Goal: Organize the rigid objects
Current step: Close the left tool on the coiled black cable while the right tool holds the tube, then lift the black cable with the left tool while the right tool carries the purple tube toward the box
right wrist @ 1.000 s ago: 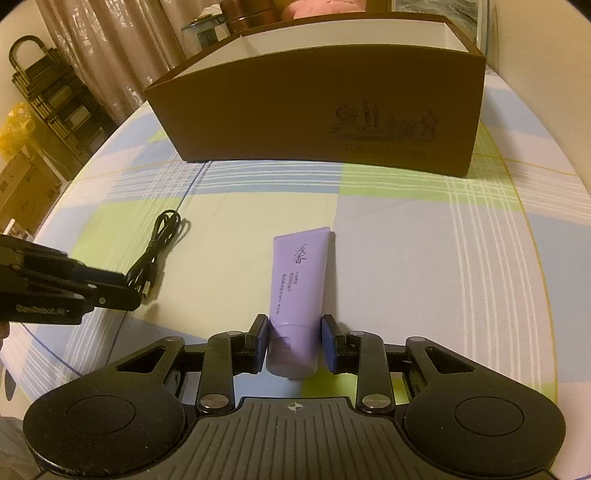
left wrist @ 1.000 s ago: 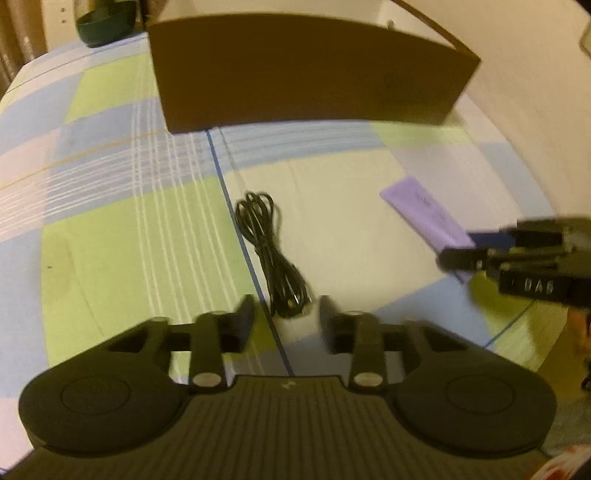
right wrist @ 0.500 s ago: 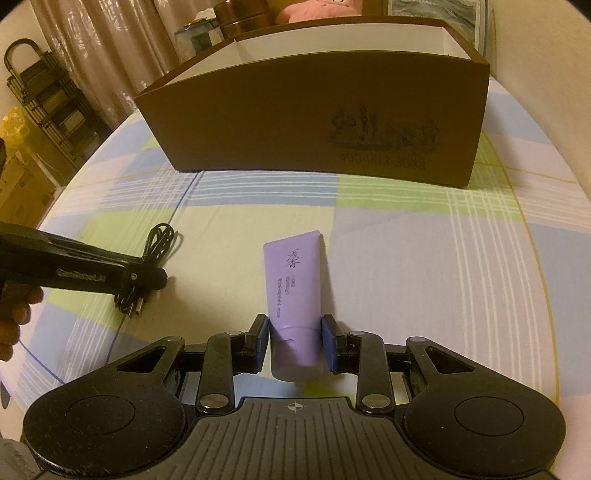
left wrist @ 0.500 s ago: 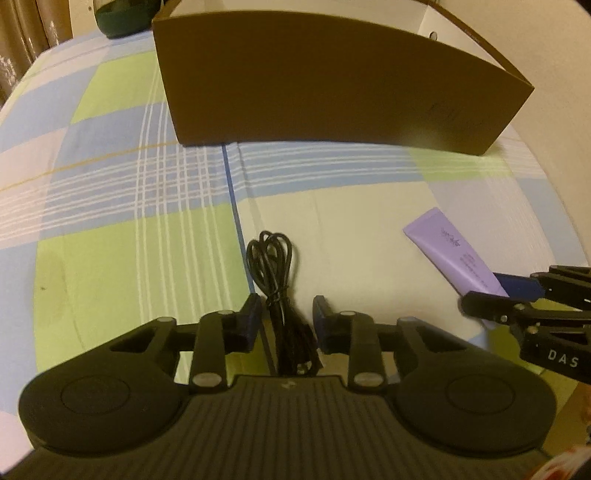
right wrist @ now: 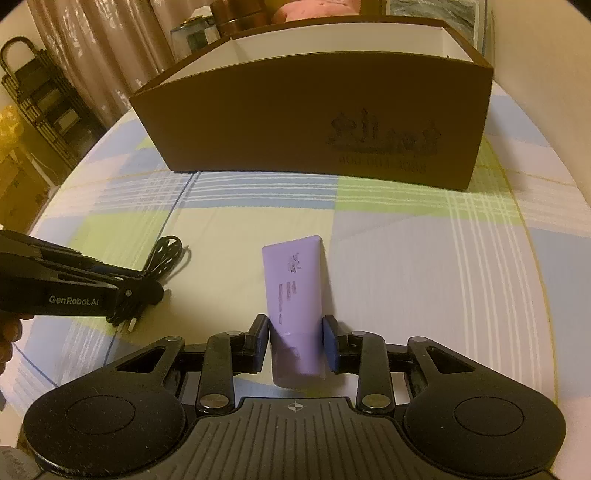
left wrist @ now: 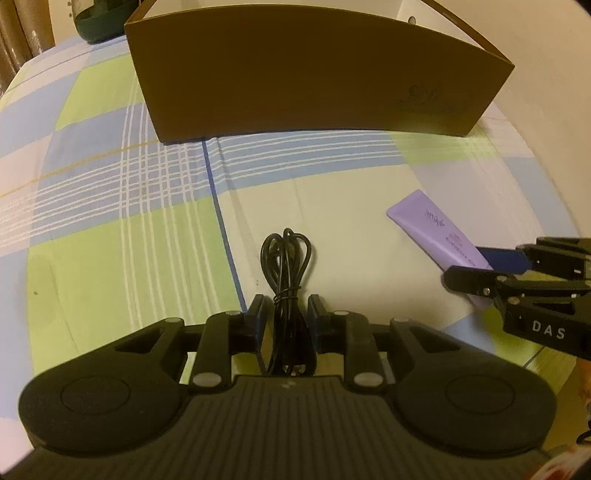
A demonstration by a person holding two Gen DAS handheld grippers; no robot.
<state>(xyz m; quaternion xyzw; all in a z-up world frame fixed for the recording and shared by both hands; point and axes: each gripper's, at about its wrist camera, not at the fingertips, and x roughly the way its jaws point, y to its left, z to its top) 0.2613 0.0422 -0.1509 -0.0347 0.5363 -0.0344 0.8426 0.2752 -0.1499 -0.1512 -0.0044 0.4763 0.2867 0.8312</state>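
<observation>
A bundled black cable (left wrist: 286, 280) lies on the checked tablecloth, its near end between the fingers of my left gripper (left wrist: 286, 317), which is open around it. It also shows in the right wrist view (right wrist: 162, 258). A purple tube (right wrist: 295, 291) lies flat with its cap end between the fingers of my right gripper (right wrist: 295, 339), which is open with gaps on both sides. The tube also shows in the left wrist view (left wrist: 436, 236), where the right gripper (left wrist: 487, 266) reaches in from the right.
A brown open-top box (right wrist: 314, 122) with white inside walls stands at the back of the table; it also shows in the left wrist view (left wrist: 314, 74). A dark green vessel (left wrist: 96, 22) stands behind its left corner. A black rack (right wrist: 40, 92) stands off the table.
My left gripper has moved forward so the cable now lies between its fingers. My right gripper has stayed around the tube's cap end and edged slightly forward.
</observation>
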